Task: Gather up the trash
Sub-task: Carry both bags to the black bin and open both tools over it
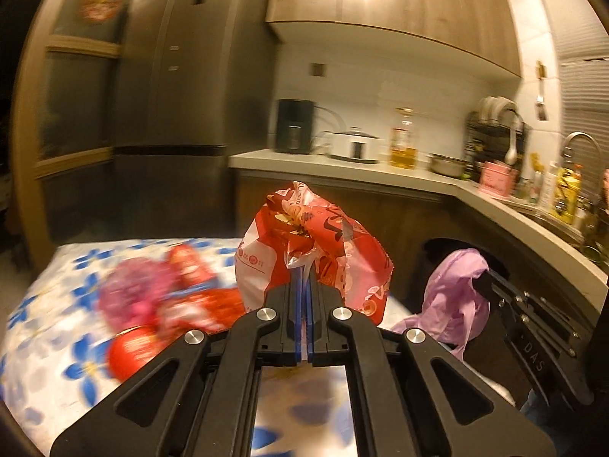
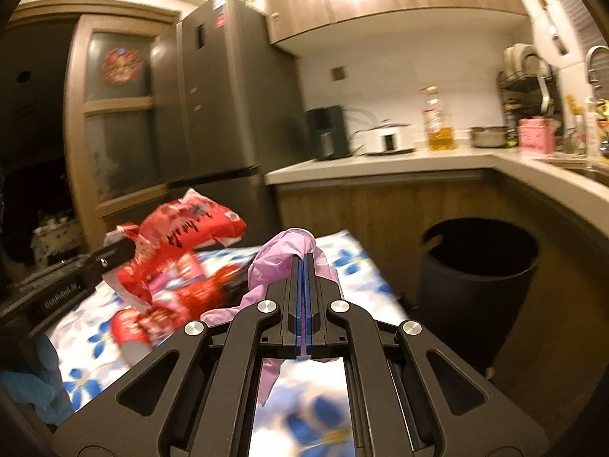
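My left gripper (image 1: pixel 304 278) is shut on a red and white snack bag (image 1: pixel 323 243) and holds it above the floral table (image 1: pixel 49 304). The bag also shows in the right wrist view (image 2: pixel 190 224), at the left. My right gripper (image 2: pixel 304 262) is shut on a crumpled purple plastic bag (image 2: pixel 281 255), seen in the left wrist view (image 1: pixel 456 285) to the right. More red wrappers (image 1: pixel 186 266), a pink net ball (image 1: pixel 133 289) and a red cup (image 2: pixel 131 327) lie on the table. A black trash bin (image 2: pixel 479 282) stands open on the floor at the right.
A grey fridge (image 2: pixel 224 106) stands behind the table. A curved counter (image 2: pixel 380 163) carries an oil bottle (image 2: pixel 437 122), a white cooker (image 2: pixel 388 137), a pot and a dish rack. A sink and tap lie at far right.
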A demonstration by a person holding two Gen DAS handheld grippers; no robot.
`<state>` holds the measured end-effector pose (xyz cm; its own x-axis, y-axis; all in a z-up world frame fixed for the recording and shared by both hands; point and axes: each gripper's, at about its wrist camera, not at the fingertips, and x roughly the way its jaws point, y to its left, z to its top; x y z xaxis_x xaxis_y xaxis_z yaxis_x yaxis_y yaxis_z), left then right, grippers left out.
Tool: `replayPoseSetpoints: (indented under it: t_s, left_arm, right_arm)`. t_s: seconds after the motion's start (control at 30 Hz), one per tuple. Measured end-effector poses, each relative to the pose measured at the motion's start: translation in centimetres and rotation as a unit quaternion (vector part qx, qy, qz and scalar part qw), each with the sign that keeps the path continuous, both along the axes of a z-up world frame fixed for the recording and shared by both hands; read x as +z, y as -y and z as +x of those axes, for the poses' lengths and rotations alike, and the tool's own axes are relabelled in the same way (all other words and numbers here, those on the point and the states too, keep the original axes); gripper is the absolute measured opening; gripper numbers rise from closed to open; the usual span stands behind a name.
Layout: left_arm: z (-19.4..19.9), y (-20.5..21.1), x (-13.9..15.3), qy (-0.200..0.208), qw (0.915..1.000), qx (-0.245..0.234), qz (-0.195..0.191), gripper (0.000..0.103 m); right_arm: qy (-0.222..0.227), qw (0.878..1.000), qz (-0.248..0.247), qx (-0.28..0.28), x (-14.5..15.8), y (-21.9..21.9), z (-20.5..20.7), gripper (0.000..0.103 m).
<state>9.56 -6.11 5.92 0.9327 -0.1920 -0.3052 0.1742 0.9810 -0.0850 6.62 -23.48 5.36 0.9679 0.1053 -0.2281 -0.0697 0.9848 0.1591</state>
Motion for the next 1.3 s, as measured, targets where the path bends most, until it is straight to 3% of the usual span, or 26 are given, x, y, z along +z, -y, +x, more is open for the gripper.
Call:
replayPoseSetpoints:
  t_s: [0.23, 0.5, 0.83, 1.3]
  left_arm:
    - [3.7, 7.3, 1.0, 0.012, 0.9970, -0.077, -0.007, 0.001]
    - [7.1, 14.4, 1.3, 0.022, 0.9888, -0.145, -0.027, 0.001]
    - [11.0, 20.2, -0.6, 0.004, 0.9792, -0.200, -0.035, 0.001]
    - [14.3, 23.0, -3.1, -0.019, 0.9764, -0.213, -0.027, 0.006]
  right_arm:
    - [0.030, 0.995, 0.009, -0.097, 1.7, 7.6, 1.6, 0.001]
    - [0.035, 0.987, 0.010, -0.153, 1.8, 13.4, 4.3, 0.001]
    - [0.019, 0.983, 0.013, -0.183, 1.0, 18.3, 7.9, 0.001]
    - [-0.007, 0.983, -0.003, -0.183, -0.9, 19.9, 11.8, 0.002]
